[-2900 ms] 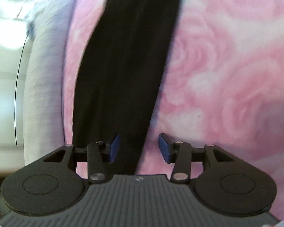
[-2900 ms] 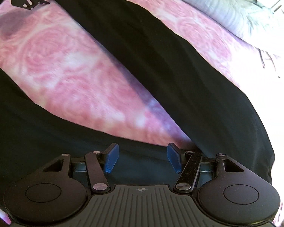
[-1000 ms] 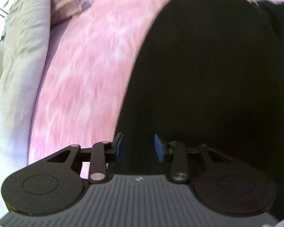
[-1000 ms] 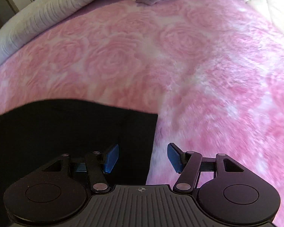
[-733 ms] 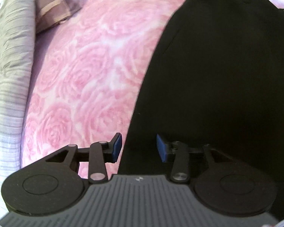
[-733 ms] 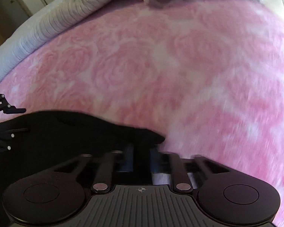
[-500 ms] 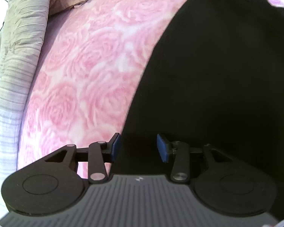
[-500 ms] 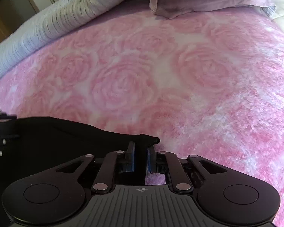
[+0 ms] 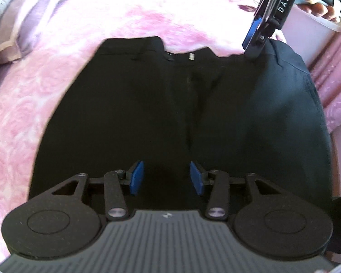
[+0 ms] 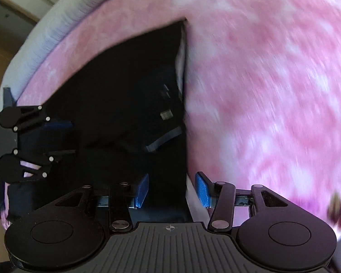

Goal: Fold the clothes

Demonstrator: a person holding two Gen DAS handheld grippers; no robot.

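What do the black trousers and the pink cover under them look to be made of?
Black trousers: a smooth, matte woven fabric, likely a suiting blend; it lies flat with few creases and a pale lining shows at the waistband. Pink cover: a plush, fleecy blanket by its soft, fuzzy rose-patterned surface.

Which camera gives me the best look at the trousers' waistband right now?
The left wrist view: the waistband of the black trousers runs across the frame, sharp, with the fly visible. The right wrist view shows it only edge-on along the trousers' side, blurred.
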